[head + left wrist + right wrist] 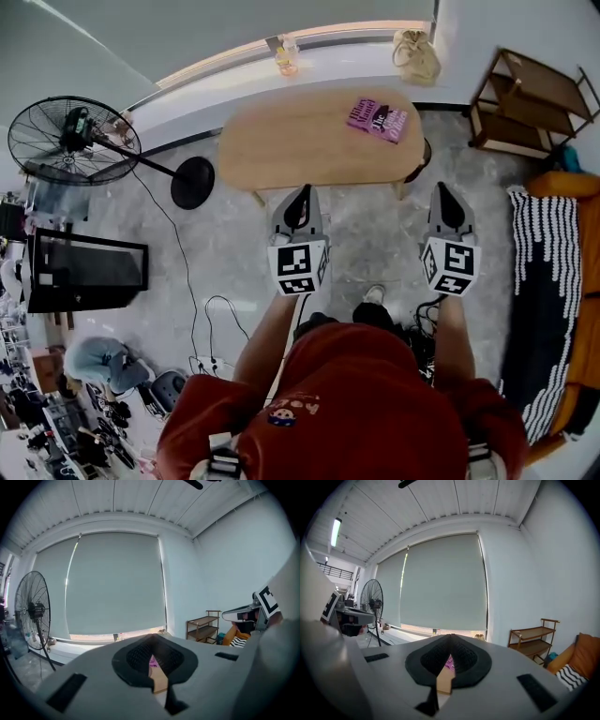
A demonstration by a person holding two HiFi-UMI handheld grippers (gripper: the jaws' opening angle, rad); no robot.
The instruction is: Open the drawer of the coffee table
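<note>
I hold my left tool [302, 193] and my right tool [443, 190] out in front of me, side by side and well apart, both pointing toward the table [309, 150]. The table is a low oval one with a pale wooden top, standing on the grey floor [370, 239] just short of the window ledge [234, 61]. Both tools are still apart from its near edge. From above I see only the top, so I cannot make out the drawer front. A pink book [378, 120] lies on the right end of the top. My left tool is closed and empty: in the left gripper view its dark pads [138, 656] meet at the tip, and through the narrow gap below them I glimpse a slice of the wooden top and the pink book. My right tool is closed and empty too, its pads [433, 658] drawn together the same way, with the same slice of wood and pink behind them. A standing fan [73, 139] is off to my left, its round base near the table's left end. A brown shelf [530, 98] stands by the wall to my right, and nearer me on that side is a sofa [586, 281] with a striped blanket [544, 309]. A tan bag [415, 54] sits on the ledge behind the table.
</note>
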